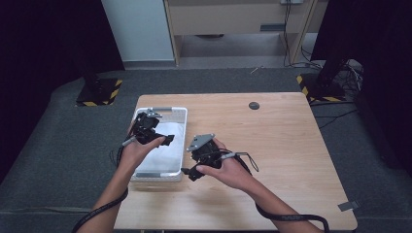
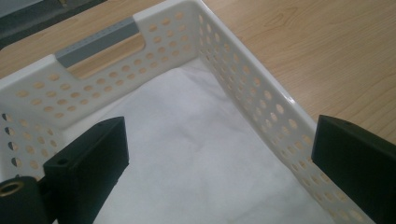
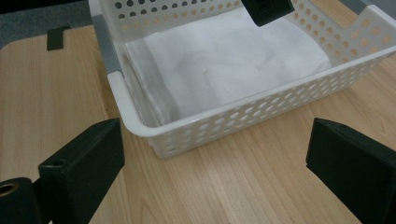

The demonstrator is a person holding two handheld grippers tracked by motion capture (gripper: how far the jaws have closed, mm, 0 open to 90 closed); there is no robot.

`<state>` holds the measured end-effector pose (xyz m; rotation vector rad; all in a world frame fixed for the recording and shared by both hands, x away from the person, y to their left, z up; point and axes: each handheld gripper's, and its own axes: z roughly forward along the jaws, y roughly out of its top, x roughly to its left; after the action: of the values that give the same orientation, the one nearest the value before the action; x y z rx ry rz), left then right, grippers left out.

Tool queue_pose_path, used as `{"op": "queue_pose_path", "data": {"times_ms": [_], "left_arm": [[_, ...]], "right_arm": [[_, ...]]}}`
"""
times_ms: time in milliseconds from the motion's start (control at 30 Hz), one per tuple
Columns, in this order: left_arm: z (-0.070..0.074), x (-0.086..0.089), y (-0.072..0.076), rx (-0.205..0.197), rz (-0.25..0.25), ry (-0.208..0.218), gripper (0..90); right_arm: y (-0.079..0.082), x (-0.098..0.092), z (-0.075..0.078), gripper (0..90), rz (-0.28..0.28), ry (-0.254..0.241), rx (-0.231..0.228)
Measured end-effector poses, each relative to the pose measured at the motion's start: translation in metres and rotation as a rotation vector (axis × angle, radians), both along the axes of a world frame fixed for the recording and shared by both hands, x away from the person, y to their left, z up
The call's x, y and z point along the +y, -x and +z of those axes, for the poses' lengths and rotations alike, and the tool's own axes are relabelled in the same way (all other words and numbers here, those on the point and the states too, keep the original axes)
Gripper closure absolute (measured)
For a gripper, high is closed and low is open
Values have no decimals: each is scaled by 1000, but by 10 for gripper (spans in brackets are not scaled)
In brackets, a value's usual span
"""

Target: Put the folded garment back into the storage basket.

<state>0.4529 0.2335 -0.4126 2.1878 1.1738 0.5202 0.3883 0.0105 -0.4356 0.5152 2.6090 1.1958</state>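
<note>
A white perforated basket [image 1: 167, 109] with grey handles stands on the left side of the wooden table. A folded white cloth [image 1: 167, 148] lies flat inside it. My left gripper [image 1: 163, 134] hovers over the basket, open, with nothing between its jaws. In the left gripper view the gripper [image 2: 219, 154] looks down on the cloth [image 2: 196, 140] and the basket wall [image 2: 252, 88]. My right gripper [image 1: 189, 163] is just outside the basket's right wall, open and empty. In the right gripper view the gripper [image 3: 215, 158] faces the basket [image 3: 243, 116] and the cloth [image 3: 224, 56].
The table [image 1: 277, 155] stretches bare to the right of the basket, apart from a small black disc [image 1: 253, 105] near its far edge. A strip of dark tape [image 1: 348, 206] sits at the near right corner. Two stands with striped bases [image 1: 99, 92] [image 1: 320, 90] are on the floor behind.
</note>
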Motion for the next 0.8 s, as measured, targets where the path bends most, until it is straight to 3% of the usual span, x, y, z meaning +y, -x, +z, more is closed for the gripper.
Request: {"op": "queue_pose_path", "data": {"times_ms": [800], "left_arm": [[22, -24, 34, -42, -17, -3, 38]], "right_arm": [[1, -42, 9, 39, -39, -3, 3]]}}
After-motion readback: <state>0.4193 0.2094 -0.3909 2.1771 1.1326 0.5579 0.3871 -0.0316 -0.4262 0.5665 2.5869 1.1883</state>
